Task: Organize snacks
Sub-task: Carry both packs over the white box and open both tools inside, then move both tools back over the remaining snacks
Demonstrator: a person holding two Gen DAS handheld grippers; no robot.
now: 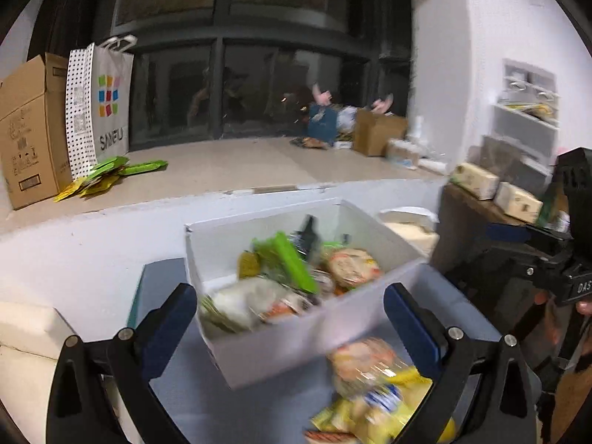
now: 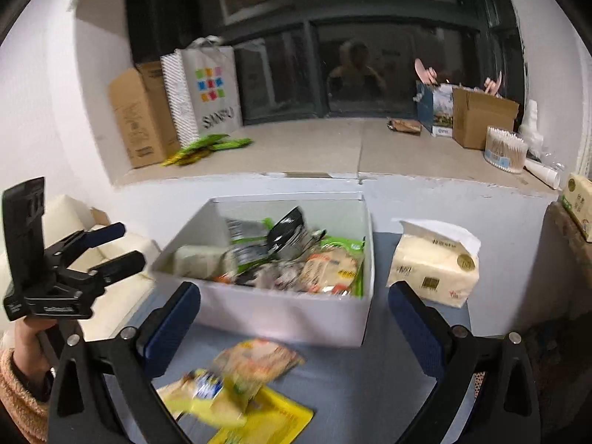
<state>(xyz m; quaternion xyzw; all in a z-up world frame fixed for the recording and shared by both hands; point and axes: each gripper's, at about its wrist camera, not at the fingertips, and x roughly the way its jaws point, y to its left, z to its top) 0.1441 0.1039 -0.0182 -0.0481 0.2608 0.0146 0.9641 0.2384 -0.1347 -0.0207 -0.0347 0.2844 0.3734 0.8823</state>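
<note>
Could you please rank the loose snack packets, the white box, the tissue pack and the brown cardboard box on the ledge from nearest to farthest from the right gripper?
From the right gripper, in the right wrist view:
1. Loose snack packets, on the table just below its fingers.
2. White box, straight ahead.
3. Tissue pack, ahead on the right.
4. Brown cardboard box, far right on the ledge.

White box (image 2: pixel 281 310) is showing green, orange, black & silver snack packs (image 2: pixel 296 259) inside. Yellow, orange & blue packets (image 2: pixel 240 396) are lying on grey-blue table (image 2: pixel 351 388). Cream tissue pack (image 2: pixel 433 262) w/ gold marks. Grey bag (image 2: pixel 212 88) is showing multicolour squares; polka-dot bag (image 1: pixel 77 111) is white w/ black dots. Brown cardboard box (image 2: pixel 137 118). Bright green sachets (image 2: pixel 207 144). Gripper pads (image 2: pixel 174 325) are looking dark blue.
</note>
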